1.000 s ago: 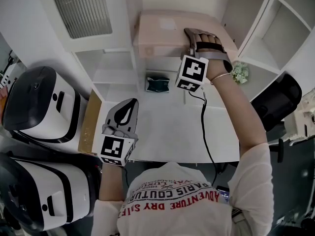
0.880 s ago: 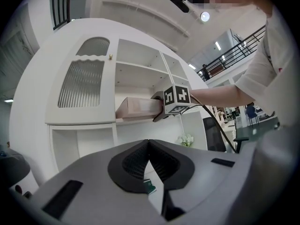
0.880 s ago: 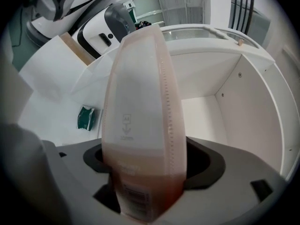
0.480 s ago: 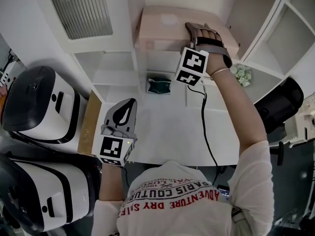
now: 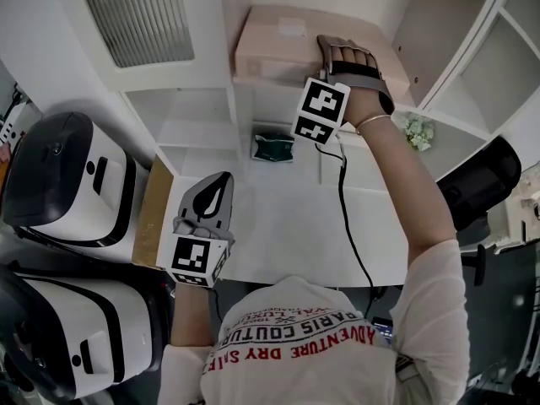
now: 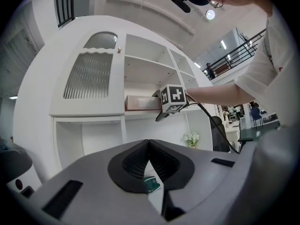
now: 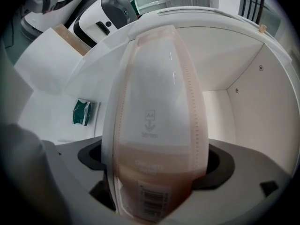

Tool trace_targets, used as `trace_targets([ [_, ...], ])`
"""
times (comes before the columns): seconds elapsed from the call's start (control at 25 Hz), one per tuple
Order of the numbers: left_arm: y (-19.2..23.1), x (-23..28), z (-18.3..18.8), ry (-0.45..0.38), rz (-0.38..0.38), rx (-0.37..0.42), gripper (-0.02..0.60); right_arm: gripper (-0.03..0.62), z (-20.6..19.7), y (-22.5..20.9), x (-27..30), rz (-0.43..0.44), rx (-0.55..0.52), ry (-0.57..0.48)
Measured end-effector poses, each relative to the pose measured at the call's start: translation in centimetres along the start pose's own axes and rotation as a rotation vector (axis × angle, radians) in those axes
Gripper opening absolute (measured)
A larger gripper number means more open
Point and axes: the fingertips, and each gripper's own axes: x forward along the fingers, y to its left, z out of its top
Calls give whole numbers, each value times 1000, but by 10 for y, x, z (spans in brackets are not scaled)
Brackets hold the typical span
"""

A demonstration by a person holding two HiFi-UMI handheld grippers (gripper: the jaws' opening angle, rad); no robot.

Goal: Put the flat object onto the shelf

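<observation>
The flat object is a pale pink wrapped pack lying on the upper shelf of the white cabinet. My right gripper reaches in at the pack's right end. In the right gripper view the pack stands edge-on between the jaws of my right gripper, which are opening wide around it. My left gripper hangs low over the white table, shut and empty. In its own view my left gripper has its jaws meeting at the tip.
A small green packet lies at the back of the table. Two white-and-black machines stand at the left beside a cardboard sheet. A small flower pot and a black chair are at the right.
My right gripper and its marker cube have shifted slightly up and left at the pack's end on the shelf. The left gripper has stayed put.
</observation>
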Motion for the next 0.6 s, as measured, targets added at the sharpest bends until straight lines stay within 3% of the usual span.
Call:
trace_targets([
  [0.32, -3, -7, -8, 17, 2, -16, 14, 488, 2, -1, -5, -39, -41, -33],
  [0.6, -9, -20, -9, 24, -2, -26, 14, 488, 11, -5, -43, -54, -55, -85],
])
